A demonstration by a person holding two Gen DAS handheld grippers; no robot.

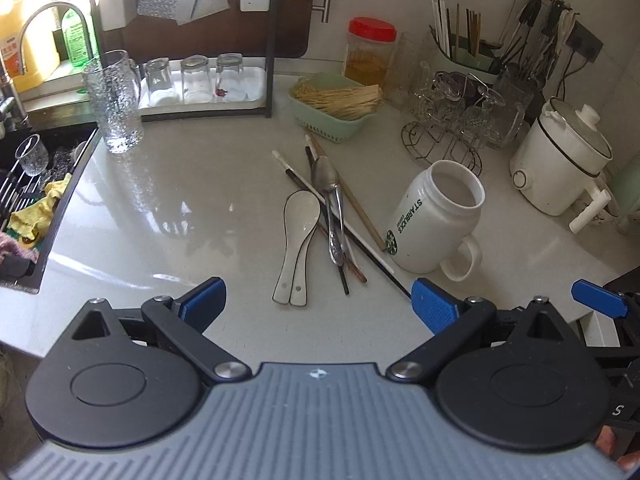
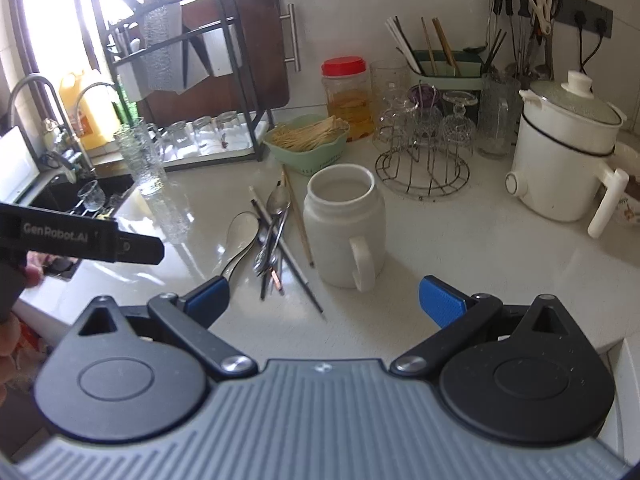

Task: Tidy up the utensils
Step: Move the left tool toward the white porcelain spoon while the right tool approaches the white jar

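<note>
Both my jaws released above desk [image 1: 180, 208]; spoons [image 1: 298, 232], chopsticks [image 1: 360, 208] piled beside white mug [image 2: 344, 228].

Utensils are all in a messy heap: two white ceramic spoons [image 1: 298, 240], metal spoons [image 1: 330, 196], crossed chopsticks [image 1: 352, 204]. White Starbucks mug [image 1: 434, 220] stands upright and empty just right of them

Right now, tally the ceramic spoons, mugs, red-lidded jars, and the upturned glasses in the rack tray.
White ceramic spoons: 2
White mug: 1
Red-lidded jar: 1
Upturned glasses in rack tray: 3
Total: 7
</note>
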